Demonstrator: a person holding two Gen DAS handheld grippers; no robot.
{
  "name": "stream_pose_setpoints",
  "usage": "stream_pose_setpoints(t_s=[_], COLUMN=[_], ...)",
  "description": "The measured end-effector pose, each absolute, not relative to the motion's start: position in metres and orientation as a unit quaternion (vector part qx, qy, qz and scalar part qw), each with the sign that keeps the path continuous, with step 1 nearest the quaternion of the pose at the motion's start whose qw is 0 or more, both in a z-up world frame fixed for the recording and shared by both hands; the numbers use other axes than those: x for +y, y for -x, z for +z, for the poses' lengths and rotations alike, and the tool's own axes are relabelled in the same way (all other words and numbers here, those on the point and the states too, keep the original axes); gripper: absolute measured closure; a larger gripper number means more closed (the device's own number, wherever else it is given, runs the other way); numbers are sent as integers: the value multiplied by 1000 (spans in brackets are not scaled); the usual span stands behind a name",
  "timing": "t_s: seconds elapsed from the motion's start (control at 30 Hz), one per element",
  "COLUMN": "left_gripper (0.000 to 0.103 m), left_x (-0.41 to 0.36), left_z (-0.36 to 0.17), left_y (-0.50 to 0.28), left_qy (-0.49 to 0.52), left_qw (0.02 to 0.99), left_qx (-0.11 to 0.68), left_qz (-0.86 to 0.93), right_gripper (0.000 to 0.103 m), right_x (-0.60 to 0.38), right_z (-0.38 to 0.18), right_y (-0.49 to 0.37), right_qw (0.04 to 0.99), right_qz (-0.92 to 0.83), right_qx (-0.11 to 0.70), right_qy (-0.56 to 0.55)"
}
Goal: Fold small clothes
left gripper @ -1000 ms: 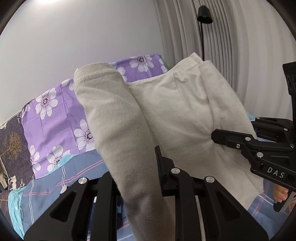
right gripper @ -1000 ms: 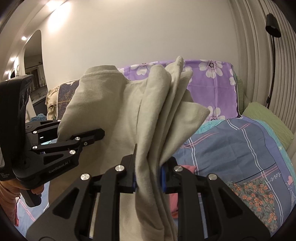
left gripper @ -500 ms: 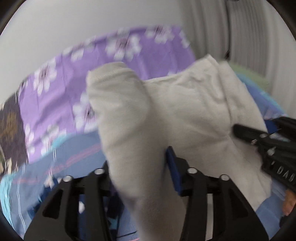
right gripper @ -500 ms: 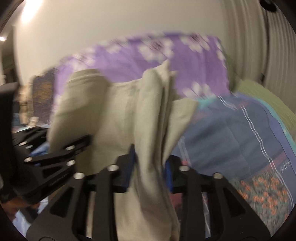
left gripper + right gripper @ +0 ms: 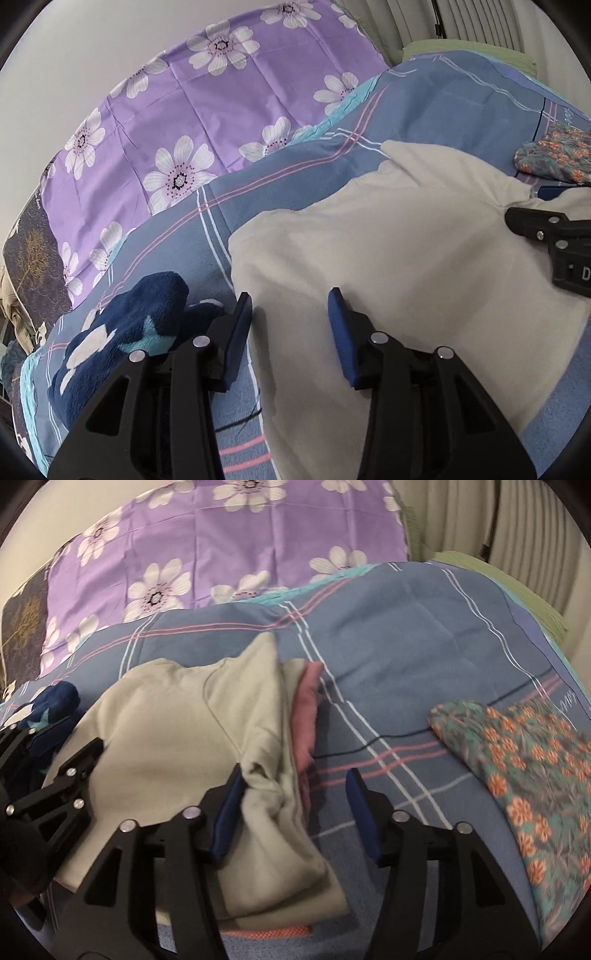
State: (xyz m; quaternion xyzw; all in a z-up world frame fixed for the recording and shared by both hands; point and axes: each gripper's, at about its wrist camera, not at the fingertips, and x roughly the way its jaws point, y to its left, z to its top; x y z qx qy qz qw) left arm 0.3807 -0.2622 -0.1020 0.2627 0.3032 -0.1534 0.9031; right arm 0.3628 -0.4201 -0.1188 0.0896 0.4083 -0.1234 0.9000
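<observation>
Both tongs are gaping wide, gripping nothing: left tongs (image 5: 291, 306) and right tongs (image 5: 295, 786) are hovering over the beige garment (image 5: 388, 258), which is lying folded on the blue plaid bed cover (image 5: 388, 635), overlapping a pink cloth (image 5: 308, 716).

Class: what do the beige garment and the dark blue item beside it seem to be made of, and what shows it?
Beige garment: probably cotton knit, matte, with soft folds and a stitched seam. Dark blue item: likely plush fleece, with a fuzzy, deep pile.
</observation>
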Motion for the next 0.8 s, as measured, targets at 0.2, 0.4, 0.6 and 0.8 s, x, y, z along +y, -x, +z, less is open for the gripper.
stream_pose_setpoints(t_s=[0.2, 0.4, 0.6, 0.8], left_gripper=[25, 19, 10, 2], left_x=[-227, -179, -150, -129], left_z=[-90, -60, -30, -4], left_y=[-363, -289, -207, -137], left_qy=[-188, -163, -151, -106], left_qw=[911, 913, 921, 934], left_qx=[323, 301, 254, 223], left_qz=[-176, -224, -253, -258], right_gripper=[32, 30, 29, 19], right_x=[-434, -427, -372, -335], right_z=[-122, -89, -33, 1], right_y=[-336, -268, -168, -73], right_qw=[891, 901, 938, 946], right_qz=[-113, -98, -80, -78], right_qx=[414, 387, 328, 300], right_qy=[-148, -169, -82, -94])
